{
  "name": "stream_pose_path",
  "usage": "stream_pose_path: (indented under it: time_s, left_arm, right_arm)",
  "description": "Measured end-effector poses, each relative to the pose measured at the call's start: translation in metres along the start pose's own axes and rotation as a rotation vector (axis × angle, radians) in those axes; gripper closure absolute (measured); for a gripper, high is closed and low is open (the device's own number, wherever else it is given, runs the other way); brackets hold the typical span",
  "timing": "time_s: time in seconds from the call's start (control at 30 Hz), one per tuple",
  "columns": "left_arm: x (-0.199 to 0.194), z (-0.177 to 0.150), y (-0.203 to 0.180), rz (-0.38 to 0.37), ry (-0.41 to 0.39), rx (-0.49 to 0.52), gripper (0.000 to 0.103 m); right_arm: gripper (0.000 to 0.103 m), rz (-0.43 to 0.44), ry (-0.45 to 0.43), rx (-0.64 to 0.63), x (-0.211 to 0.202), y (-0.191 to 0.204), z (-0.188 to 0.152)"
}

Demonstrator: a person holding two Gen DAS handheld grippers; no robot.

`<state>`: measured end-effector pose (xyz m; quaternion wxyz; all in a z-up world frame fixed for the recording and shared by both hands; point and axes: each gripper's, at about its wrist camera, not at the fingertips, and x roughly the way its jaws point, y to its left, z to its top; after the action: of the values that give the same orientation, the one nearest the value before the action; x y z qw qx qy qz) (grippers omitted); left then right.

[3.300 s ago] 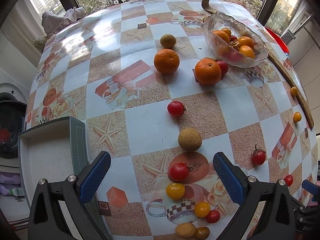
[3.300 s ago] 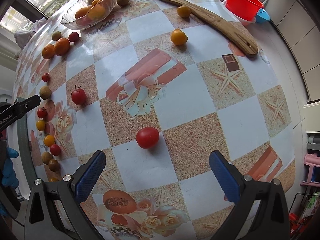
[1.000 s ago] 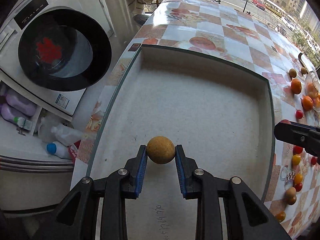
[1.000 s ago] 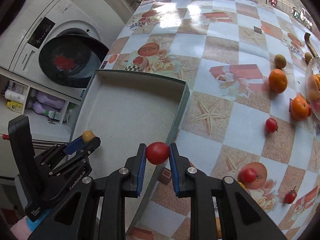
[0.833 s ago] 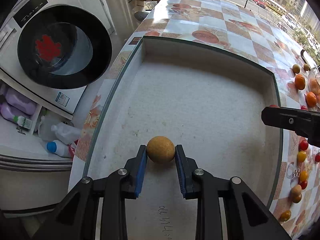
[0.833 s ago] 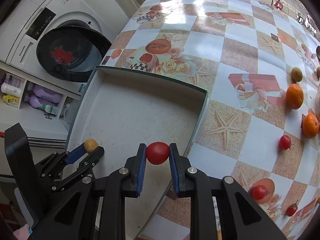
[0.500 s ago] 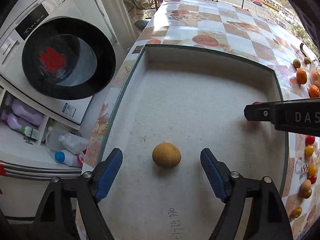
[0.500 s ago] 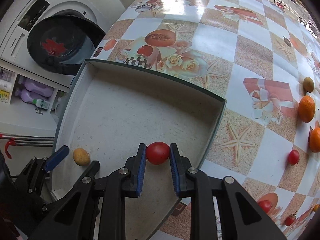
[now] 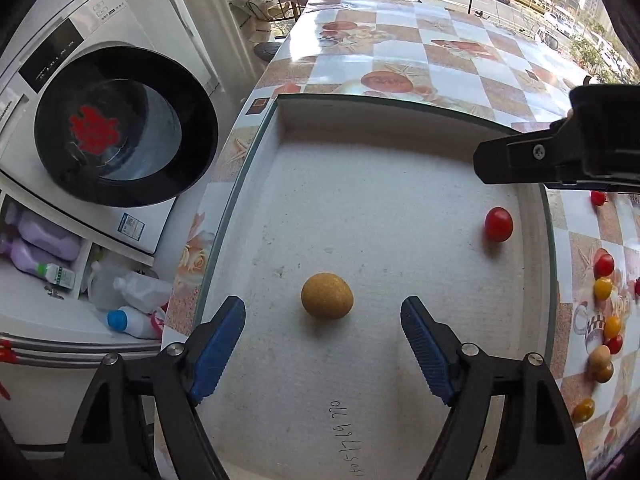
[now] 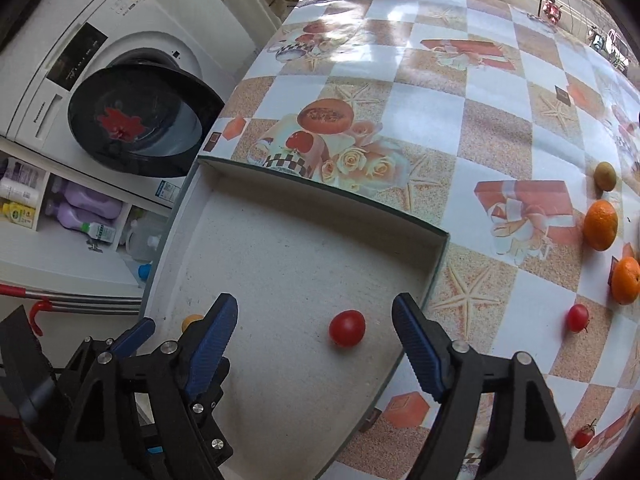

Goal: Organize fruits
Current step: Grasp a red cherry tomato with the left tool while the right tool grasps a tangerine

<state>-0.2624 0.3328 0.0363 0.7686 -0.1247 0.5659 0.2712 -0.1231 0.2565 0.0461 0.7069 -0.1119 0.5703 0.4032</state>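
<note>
Step in hand, as judged: deposit of two fruits into the tray [image 9: 536, 240] is complete; the next move calls for lifting both grippers clear of the tray walls and going to the loose fruit on the table [image 10: 500, 132].

The brown round fruit [image 9: 327, 295] rests on the tray floor, toward the tray's near side and roughly mid-width. It lies between the spread fingers of the left gripper [image 9: 323, 340], just ahead of them, touching neither; that gripper is released and empty.

The red cherry tomato [image 10: 347, 328] rests on the tray floor close to the tray's table-side wall. It sits between the blue pads of the right gripper [image 10: 314, 340], clear of both; that gripper is likewise released and empty.

Beyond the tray's table-side wall, two oranges [image 10: 600, 225], a greenish-brown fruit [image 10: 604, 176] and further cherry tomatoes [image 10: 577, 317] lie unsorted on the table. A washing machine [image 10: 120, 92] stands off the tray's far-left corner.
</note>
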Motion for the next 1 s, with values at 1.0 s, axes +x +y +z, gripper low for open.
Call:
stream_pose_path:
  time_s: [1.0]
  left_arm:
    - [-0.001, 0.075, -0.247, -0.207, -0.027, 0.306, 0.022]
  right_arm:
    - [0.021, -0.394, -0.105, 0.662, -0.134, -0.317, -0.181]
